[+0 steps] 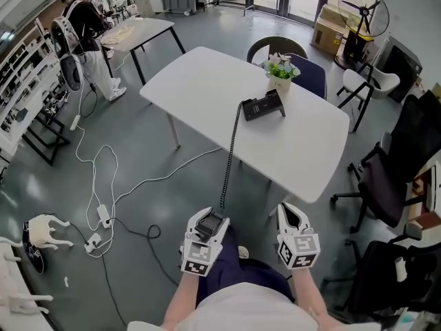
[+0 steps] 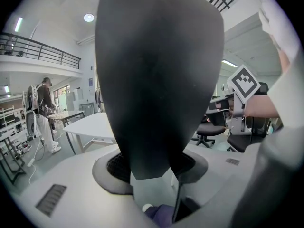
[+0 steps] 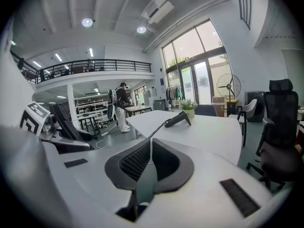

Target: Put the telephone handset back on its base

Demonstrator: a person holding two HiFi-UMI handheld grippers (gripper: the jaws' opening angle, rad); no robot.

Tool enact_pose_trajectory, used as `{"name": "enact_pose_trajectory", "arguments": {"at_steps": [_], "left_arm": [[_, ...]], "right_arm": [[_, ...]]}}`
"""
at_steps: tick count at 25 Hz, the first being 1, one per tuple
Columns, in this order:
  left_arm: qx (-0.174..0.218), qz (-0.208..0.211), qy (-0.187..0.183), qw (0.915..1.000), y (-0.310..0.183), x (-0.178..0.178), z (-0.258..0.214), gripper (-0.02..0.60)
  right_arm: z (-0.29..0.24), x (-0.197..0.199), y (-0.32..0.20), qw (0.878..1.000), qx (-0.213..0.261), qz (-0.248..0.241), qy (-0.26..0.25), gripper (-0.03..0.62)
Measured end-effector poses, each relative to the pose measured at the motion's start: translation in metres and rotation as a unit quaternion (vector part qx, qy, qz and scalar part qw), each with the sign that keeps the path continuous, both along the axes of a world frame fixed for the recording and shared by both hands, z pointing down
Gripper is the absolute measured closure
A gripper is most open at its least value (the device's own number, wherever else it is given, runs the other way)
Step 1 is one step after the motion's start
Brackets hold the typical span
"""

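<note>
White table (image 1: 207,81) ahead; L tongs (image 1: 209,221) clamp handset (image 2: 156,80); R tongs (image 1: 295,218) closed.

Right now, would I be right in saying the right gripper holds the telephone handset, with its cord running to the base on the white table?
Not quite: the left gripper holds the handset, as the left gripper view shows; the right gripper is empty. The cord does run to the base on the white table.
</note>
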State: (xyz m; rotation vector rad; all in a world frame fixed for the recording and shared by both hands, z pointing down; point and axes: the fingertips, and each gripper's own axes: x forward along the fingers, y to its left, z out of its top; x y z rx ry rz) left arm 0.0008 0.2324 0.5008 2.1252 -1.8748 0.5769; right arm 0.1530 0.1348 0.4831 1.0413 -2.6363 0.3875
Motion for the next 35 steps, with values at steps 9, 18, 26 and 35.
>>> {"name": "enact_pose_trajectory", "arguments": {"at_steps": [9, 18, 26, 35], "left_arm": [[-0.005, 0.018, 0.006, 0.9998, -0.021, 0.003, 0.005, 0.357], [-0.006, 0.038, 0.018, 0.9991, -0.077, -0.012, 0.011, 0.357], [-0.013, 0.056, 0.023, 0.9981, -0.141, -0.040, 0.008, 0.357], [-0.029, 0.074, 0.028, 0.9965, -0.204, -0.079, 0.012, 0.357]], "right_arm": [[0.007, -0.002, -0.014, 1.000, -0.010, 0.007, 0.003, 0.556], [0.014, -0.021, -0.059, 1.000, -0.019, 0.010, 0.015, 0.556], [0.005, -0.053, -0.120, 0.999, -0.018, 0.022, 0.014, 0.556], [0.005, -0.095, -0.176, 0.999, -0.030, 0.028, 0.017, 0.556]]}}
